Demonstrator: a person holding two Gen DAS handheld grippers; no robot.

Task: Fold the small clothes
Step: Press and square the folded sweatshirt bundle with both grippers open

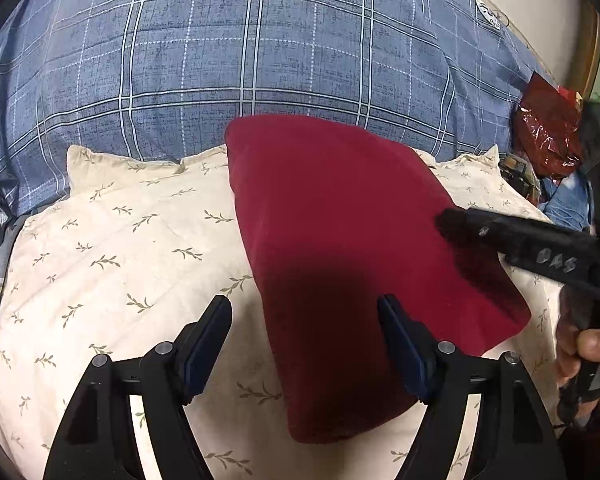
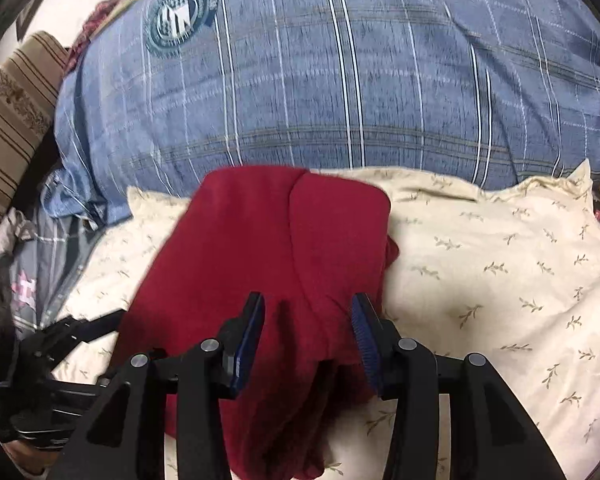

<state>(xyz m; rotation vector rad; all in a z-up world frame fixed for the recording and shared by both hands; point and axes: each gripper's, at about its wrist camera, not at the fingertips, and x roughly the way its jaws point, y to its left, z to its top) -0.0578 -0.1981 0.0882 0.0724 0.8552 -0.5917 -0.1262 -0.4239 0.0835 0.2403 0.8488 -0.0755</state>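
Observation:
A dark red folded garment (image 1: 340, 248) lies on a cream pillow with a leaf print (image 1: 120, 248). My left gripper (image 1: 305, 312) is open and empty, its jaws straddling the garment's near left part, just above it. In the left wrist view my right gripper (image 1: 448, 220) comes in from the right, its tip over the garment's right edge. In the right wrist view my right gripper (image 2: 308, 312) is open, with the red garment (image 2: 268, 248) lying between and under its fingers; a fold line runs down the cloth.
A blue plaid duvet (image 1: 260, 60) bulges behind the cream pillow (image 2: 500, 248). A red plastic bag (image 1: 548, 128) and small items sit at the far right. A striped cushion (image 2: 12, 120) and grey cloth (image 2: 40, 260) lie at the left.

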